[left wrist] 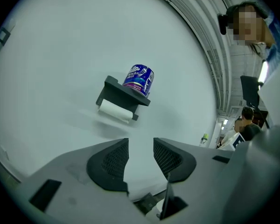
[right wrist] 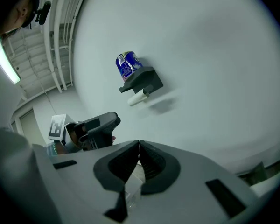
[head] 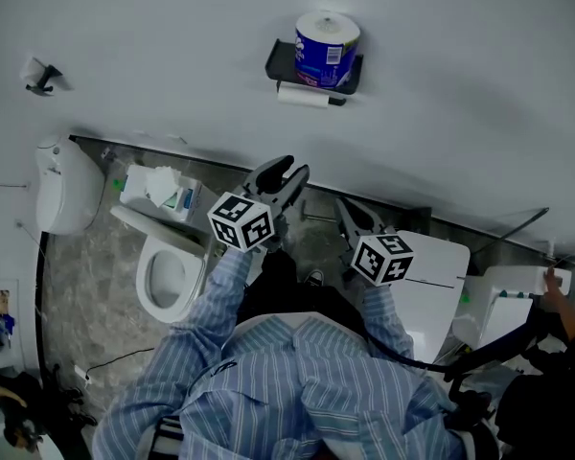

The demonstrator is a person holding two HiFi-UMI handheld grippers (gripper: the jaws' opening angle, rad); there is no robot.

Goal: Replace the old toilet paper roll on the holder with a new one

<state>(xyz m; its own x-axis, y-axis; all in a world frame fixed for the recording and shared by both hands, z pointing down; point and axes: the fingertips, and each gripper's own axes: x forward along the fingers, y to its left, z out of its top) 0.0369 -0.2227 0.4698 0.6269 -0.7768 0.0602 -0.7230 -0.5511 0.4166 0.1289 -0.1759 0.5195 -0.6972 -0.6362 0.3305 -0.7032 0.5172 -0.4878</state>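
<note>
Well ahead of both tools, the old roll [head: 302,95] is seen on the holder [head: 280,63], the wrapped new roll [head: 327,46] atop it; nothing is swapped yet. The left tool [left wrist: 141,146] is released, the right tool [right wrist: 139,146] clenched, both empty.

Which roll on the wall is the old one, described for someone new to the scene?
On the white wall hangs a dark holder with a shelf on top. The old roll lies level under that shelf: slim, bare and white, unlike the fat wrapped blue roll standing upright on top.
</note>
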